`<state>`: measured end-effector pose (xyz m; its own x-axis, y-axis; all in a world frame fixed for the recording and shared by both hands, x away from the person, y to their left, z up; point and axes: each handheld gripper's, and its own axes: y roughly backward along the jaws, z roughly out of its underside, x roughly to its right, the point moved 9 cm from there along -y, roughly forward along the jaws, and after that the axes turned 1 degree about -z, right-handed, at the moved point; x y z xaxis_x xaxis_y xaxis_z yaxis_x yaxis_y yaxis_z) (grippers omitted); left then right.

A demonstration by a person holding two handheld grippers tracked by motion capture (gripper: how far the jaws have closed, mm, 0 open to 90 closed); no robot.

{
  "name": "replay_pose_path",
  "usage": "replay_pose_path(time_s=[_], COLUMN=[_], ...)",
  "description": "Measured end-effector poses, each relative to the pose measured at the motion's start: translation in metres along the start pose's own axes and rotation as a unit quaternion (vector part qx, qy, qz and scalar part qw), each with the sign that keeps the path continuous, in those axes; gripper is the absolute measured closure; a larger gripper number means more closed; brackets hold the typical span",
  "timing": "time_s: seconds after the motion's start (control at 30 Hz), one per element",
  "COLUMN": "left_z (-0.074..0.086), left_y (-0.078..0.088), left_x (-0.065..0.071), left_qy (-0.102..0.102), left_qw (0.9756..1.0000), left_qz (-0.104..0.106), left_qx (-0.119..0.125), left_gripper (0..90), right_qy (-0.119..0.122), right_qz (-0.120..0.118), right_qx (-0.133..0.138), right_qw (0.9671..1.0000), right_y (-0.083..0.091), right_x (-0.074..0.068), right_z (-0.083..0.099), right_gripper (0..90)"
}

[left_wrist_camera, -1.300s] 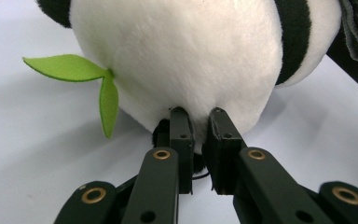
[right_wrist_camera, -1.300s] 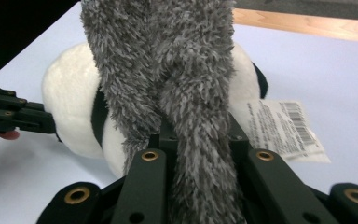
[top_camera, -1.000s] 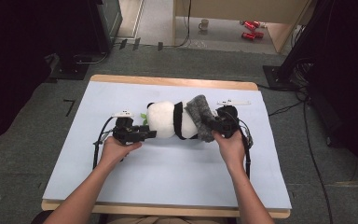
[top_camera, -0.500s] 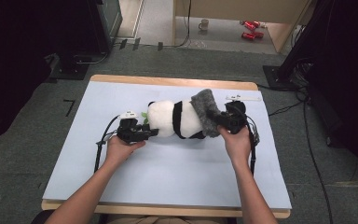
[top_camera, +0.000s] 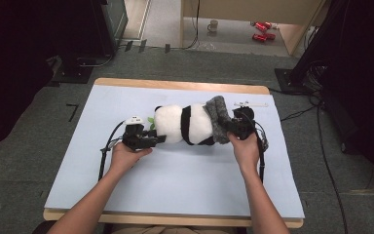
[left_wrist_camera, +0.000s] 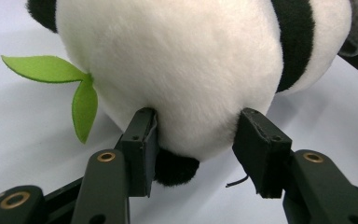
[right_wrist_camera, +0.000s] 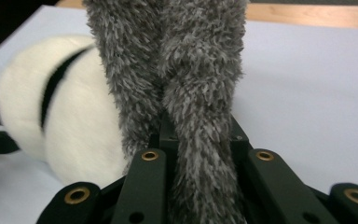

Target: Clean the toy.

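Observation:
A black-and-white plush panda [top_camera: 182, 124] lies on its side in the middle of the pale mat, a green felt leaf [top_camera: 151, 120] at its left end. My left gripper [top_camera: 159, 139] has the white rounded end of the panda [left_wrist_camera: 191, 70] between its jaws. Both pads [left_wrist_camera: 144, 140] touch the fur, and the jaws have just been opening a little. My right gripper [top_camera: 230, 127] is shut on a grey fuzzy cloth [top_camera: 217, 119] draped over the panda's right end. In the right gripper view the grey cloth [right_wrist_camera: 186, 70] hides the pads, with the panda [right_wrist_camera: 74, 116] behind it.
The pale mat [top_camera: 175, 185] covers a wooden table [top_camera: 175, 84]. A small white object [top_camera: 250, 104] lies at the mat's back right. Black equipment stands left and right of the table. A mug [top_camera: 214, 25] and red items [top_camera: 260, 30] are on the floor beyond.
The right gripper lifted the grey cloth up and to the right, then came back down, so the cloth now sits closer over the panda's end. The left gripper nudged slightly toward the panda.

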<state>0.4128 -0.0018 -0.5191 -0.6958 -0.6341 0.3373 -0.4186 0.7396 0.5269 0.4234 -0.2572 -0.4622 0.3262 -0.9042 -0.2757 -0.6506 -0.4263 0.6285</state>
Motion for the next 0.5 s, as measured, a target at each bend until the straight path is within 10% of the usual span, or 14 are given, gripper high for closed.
replay_pose_path(time_s=[0.5], left_z=[0.001], left_y=[-0.001], left_x=[-0.001], left_qy=[-0.003], left_qw=[1.0000], left_qz=[0.002], left_qx=[-0.004], left_gripper=[46.5], right_qy=[-0.028], right_qz=[0.019], right_qx=[-0.074], right_qw=[0.9967], right_y=[-0.025], right_x=[0.018], right_z=[0.045], right_gripper=[76.9])
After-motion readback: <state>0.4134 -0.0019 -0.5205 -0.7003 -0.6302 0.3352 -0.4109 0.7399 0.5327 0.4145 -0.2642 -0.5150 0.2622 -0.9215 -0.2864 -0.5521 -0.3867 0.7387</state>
